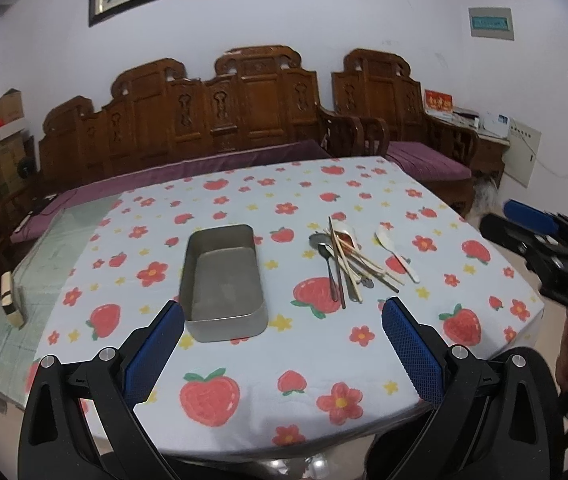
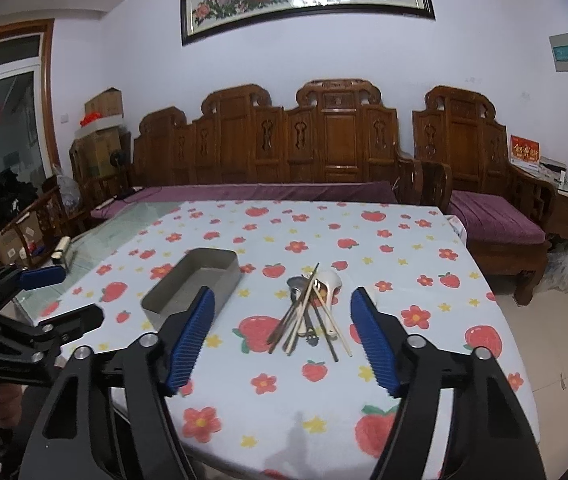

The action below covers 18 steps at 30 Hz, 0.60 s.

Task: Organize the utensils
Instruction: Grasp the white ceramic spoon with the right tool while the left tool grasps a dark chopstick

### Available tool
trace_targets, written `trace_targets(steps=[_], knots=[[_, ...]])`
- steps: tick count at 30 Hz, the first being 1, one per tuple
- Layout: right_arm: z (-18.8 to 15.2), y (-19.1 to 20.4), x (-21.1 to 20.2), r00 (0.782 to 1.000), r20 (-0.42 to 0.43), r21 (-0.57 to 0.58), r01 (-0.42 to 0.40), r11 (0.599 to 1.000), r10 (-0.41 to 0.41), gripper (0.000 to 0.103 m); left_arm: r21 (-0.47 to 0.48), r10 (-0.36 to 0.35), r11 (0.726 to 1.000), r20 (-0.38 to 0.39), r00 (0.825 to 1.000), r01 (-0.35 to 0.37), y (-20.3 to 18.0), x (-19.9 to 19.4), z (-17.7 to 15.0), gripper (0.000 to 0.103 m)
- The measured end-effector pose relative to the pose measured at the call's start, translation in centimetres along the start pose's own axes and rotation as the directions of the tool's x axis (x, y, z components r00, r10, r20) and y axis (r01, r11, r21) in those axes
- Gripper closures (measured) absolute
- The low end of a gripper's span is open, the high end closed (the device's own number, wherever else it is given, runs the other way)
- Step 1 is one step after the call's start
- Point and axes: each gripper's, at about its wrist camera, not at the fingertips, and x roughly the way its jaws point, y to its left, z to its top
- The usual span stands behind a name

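1. The left gripper, black with blue ribbed pads, is spread wide and holds nothing.
2. The right gripper also stands apart, empty.
3. Beyond them, on the strawberry-print tablecloth, the grey rectangular metal tin is beside the heap of chopsticks and spoons.

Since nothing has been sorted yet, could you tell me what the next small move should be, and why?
Probably ease the right gripper forward and down onto the loose pile of chopsticks and spoons. Its jaws are open and empty with the pile lying straight ahead between them, and the rectangular grey metal tin beside it is still empty.
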Motion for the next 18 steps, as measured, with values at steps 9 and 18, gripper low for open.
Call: trace_targets(steps=[9, 18], knots=[[0.2, -4.5, 7.3, 0.997, -0.08, 0.038, 0.022, 0.999, -0.018, 0.057, 0.03, -0.042, 0.999, -0.054, 0.998, 0.043, -0.6, 5.1, 0.7, 0.007], [-0.8, -8.9, 15.2, 0.984, -0.178, 0.042, 0.036, 0.998, -0.028, 0.059, 0.099, -0.077, 0.991, -0.111, 0.991, 0.088, -2.0, 10.5, 1.1, 0.011]])
